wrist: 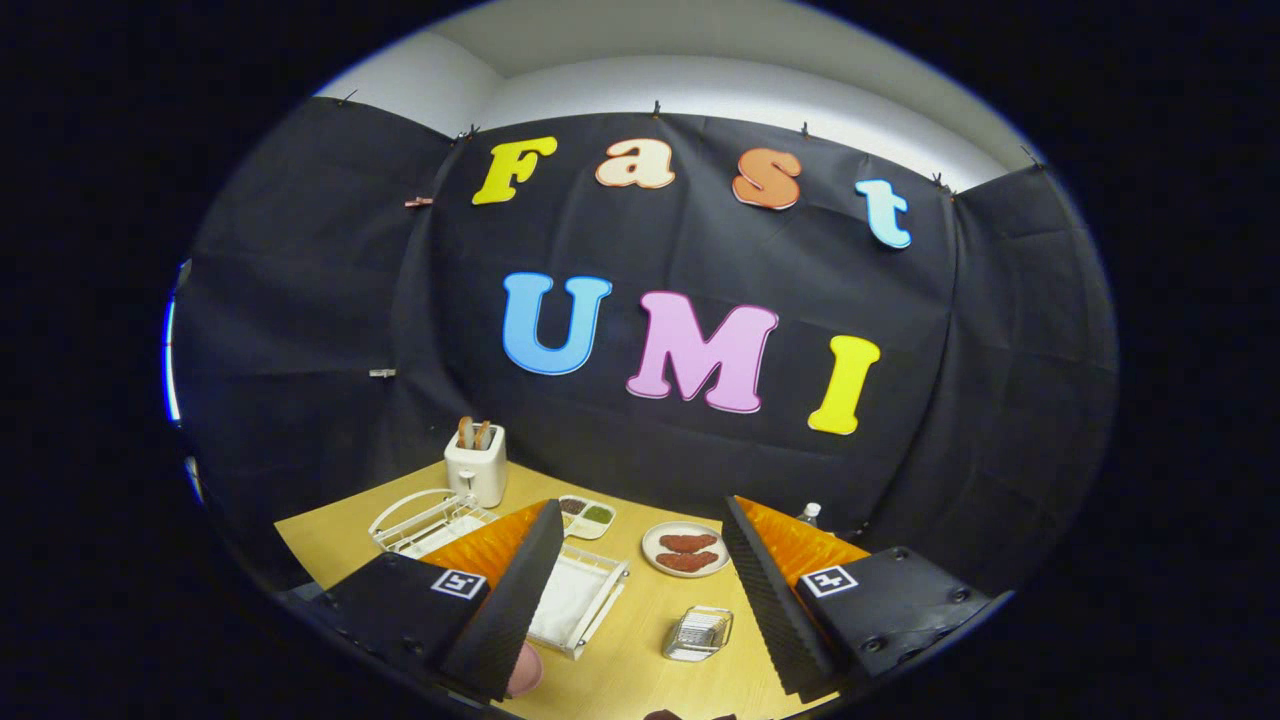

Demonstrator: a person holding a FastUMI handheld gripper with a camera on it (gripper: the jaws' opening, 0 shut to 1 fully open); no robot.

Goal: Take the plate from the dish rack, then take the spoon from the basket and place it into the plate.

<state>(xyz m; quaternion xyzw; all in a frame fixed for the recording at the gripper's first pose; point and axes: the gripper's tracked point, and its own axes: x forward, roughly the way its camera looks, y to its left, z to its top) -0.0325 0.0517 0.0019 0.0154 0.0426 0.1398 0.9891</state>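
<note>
On the counter [640,610]: everything below is placed relative to the wire basket [697,632].
Gripper [642,505]: jaws spread wide and holding nothing. The basket sits between them, nearer the right one.
Dish rack [425,518]: white wire, well left of the basket and beyond it. I can't make out a plate in it.
White tray [578,598]: just left of the basket.
Plate [685,550]: just beyond the basket, with two reddish pieces on it.
Pink round thing [526,670]: left of the basket and half hidden by the left jaw. Could be a plate out of the rack, can't tell.
Spoon: too small to pick out in the basket.
Tip: my guess is to keep the jaws wide and come in square on any rim or handle, squeezing only once both are on it.
</note>
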